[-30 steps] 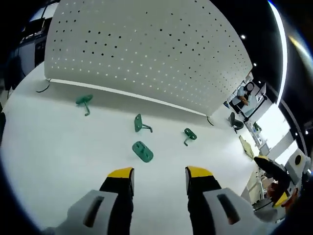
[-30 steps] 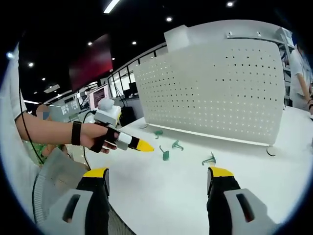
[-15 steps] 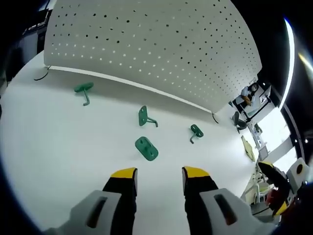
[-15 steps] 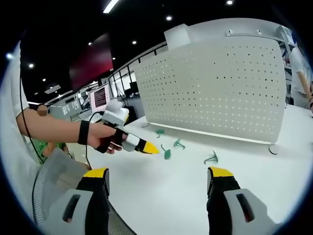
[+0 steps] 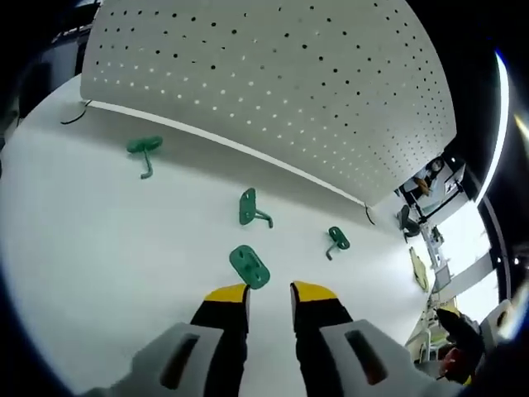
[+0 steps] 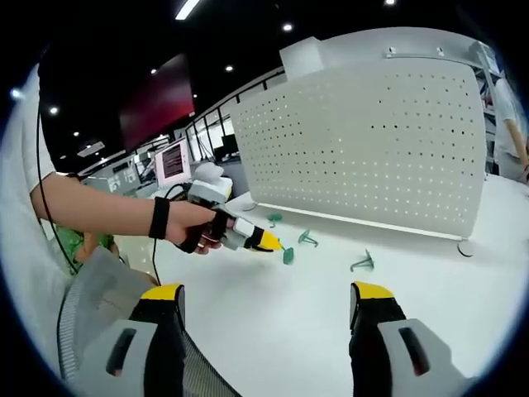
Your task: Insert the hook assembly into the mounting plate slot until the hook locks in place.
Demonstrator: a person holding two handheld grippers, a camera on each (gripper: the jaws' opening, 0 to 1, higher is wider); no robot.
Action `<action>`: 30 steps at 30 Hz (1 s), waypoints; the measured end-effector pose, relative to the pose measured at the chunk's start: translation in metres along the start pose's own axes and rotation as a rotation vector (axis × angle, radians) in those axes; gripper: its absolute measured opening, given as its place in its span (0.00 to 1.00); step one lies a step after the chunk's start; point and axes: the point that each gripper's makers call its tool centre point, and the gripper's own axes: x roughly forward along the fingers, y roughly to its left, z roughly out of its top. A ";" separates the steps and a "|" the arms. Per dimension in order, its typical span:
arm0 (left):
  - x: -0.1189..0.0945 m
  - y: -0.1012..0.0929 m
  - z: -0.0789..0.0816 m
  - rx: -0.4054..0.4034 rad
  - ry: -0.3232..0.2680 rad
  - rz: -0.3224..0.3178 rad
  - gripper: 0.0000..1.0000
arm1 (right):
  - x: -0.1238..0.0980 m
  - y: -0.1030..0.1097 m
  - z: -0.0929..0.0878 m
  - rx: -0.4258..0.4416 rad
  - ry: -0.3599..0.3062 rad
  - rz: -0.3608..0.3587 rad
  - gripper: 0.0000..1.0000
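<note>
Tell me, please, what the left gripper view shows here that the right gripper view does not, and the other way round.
Left gripper view: the left gripper from behind, jaws narrowly apart just short of the flat green plate.

Right gripper view: the person's hand holding that gripper, and the right gripper with jaws wide apart.

Both: the white pegboard, the white table, the plate and three green hooks, the nearest just beyond the plate.

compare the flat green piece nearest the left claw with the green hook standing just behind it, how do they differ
The flat green plate lies flat on the white table; the green hook stands on edge, base upright. The flat green plate shows two holes and no arm; the green hook has a bent arm sticking out. The flat green plate sits nearer the left claw. Both are green and rest free on the table.
</note>
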 end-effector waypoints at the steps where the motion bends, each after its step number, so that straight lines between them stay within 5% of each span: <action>1: 0.001 0.000 0.002 -0.006 -0.008 0.008 0.25 | 0.000 0.000 0.000 0.000 0.000 0.000 0.83; 18: 0.018 0.009 0.016 -0.067 0.011 0.025 0.17 | 0.001 -0.003 -0.001 0.015 -0.003 0.001 0.83; 30: 0.025 0.017 0.009 -0.114 0.087 0.020 0.09 | 0.003 -0.007 -0.002 0.033 -0.009 -0.006 0.83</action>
